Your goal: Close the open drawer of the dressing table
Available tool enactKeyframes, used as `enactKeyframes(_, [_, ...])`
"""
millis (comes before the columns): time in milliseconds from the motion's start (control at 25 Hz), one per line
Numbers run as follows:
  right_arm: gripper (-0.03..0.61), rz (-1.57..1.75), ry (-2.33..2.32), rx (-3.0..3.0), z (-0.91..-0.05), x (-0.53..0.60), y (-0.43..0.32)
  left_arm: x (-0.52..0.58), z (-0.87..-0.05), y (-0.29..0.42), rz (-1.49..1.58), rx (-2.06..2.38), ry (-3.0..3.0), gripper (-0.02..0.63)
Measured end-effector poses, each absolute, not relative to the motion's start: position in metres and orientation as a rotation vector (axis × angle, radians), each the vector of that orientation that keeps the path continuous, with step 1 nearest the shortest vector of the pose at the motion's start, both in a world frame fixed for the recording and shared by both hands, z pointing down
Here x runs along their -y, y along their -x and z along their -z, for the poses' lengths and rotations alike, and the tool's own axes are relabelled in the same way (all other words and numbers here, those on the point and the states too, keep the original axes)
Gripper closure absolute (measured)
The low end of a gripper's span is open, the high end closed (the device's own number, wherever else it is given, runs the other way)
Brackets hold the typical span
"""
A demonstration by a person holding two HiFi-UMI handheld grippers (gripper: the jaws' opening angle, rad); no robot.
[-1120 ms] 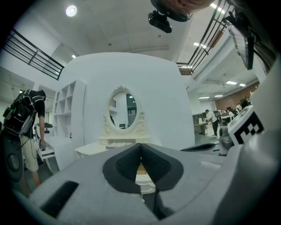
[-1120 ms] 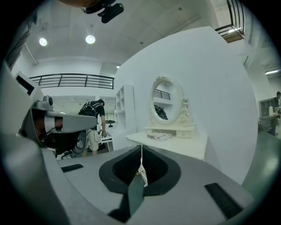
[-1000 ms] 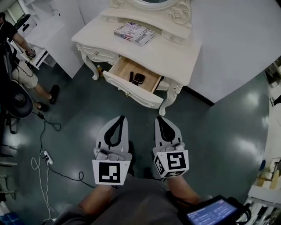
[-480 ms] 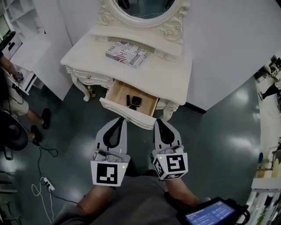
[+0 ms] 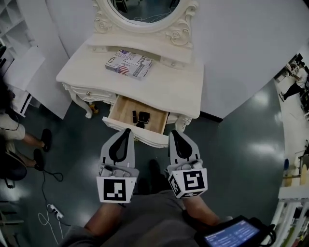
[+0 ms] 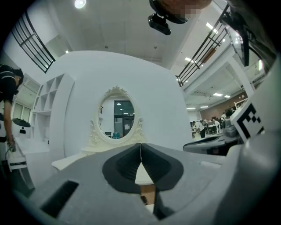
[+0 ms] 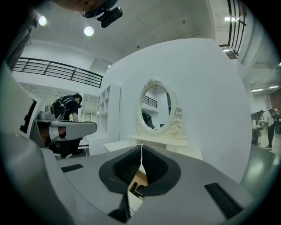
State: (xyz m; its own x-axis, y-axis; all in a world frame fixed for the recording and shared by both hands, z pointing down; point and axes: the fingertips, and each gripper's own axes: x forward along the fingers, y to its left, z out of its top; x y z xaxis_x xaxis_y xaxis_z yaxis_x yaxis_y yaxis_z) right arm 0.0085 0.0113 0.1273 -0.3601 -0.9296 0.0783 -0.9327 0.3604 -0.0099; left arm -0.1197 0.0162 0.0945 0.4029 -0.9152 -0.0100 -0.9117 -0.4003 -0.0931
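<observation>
The cream dressing table (image 5: 169,89) with its oval mirror (image 5: 142,9) stands against the white wall. Its middle drawer (image 5: 126,107) is pulled out and shows a wooden bottom with two small dark items (image 5: 143,116) inside. The drawer's white front (image 5: 145,136) faces me. My left gripper (image 5: 127,130) is shut and empty, its tip right at the drawer front's left part. My right gripper (image 5: 173,132) is also shut and empty, just off the front's right end. Both gripper views look level at the mirror (image 6: 116,118) (image 7: 157,105) past the left gripper's (image 6: 140,145) and the right gripper's (image 7: 141,146) closed jaws.
A patterned book (image 5: 129,63) lies on the tabletop. A person (image 5: 9,130) stands at the left near white shelving (image 5: 19,58). A cable and power strip (image 5: 50,210) lie on the dark floor at lower left. A tablet screen (image 5: 231,234) shows at lower right.
Both grippers have moved forward toward the dressing table, still shut. The open drawer, well ahead of the tips before, now sits right at them.
</observation>
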Motion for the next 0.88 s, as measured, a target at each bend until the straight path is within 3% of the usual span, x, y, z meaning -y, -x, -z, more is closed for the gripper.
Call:
enactKeyframes(480, [0.563,-0.169,-1.611,2.566,-0.174,0.031,-0.005,0.033,-0.175,0.109,0.244,-1.725,2.642,0.598])
enactKeyframes(880, [0.563,-0.344,-1.472,2.545,-0.261,0.017,0.017,0.027,-0.28,0.116,0.426,-1.789,2.731,0.598])
